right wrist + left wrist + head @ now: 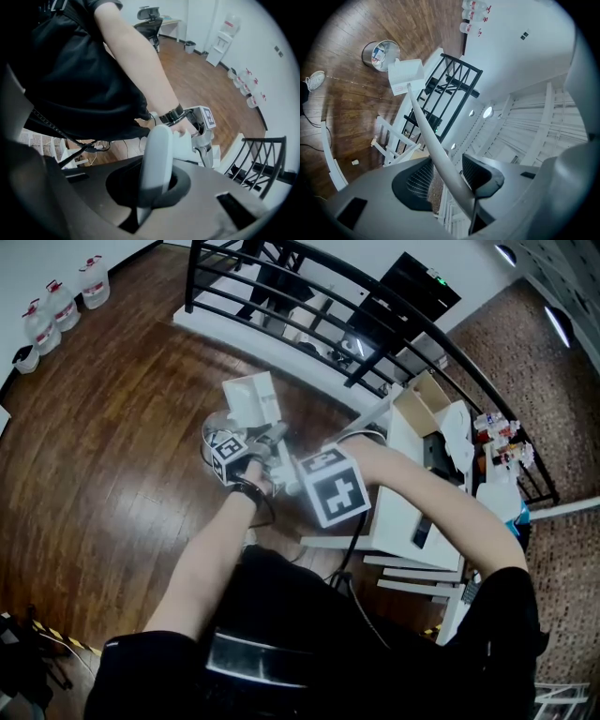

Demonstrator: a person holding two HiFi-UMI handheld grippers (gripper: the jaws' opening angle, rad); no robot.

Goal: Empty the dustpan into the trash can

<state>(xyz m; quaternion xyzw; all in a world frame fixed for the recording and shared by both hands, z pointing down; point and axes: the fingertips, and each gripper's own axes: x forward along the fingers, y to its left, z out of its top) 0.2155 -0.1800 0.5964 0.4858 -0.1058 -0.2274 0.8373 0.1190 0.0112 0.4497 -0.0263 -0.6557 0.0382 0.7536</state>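
A white dustpan [251, 397] hangs tilted over a round metal trash can [214, 430] on the wooden floor. In the left gripper view the dustpan [405, 75] sits just beside the can's mouth [380, 55], and its long pale handle [424, 126] runs back between my jaws. My left gripper [447, 171] is shut on that handle partway along. In the head view it [267, 439] sits just behind the pan. My right gripper [157, 180] points down and is shut on the handle's rounded upper end [157, 150]. Its marker cube [333, 486] hides its jaws in the head view.
A black railing [309, 296] curves behind the can. A white desk [422, 484] with a cardboard box [427, 399] stands to the right. Water bottles [56, 306] line the far left wall. A white shoe [314, 80] and cables lie on the floor.
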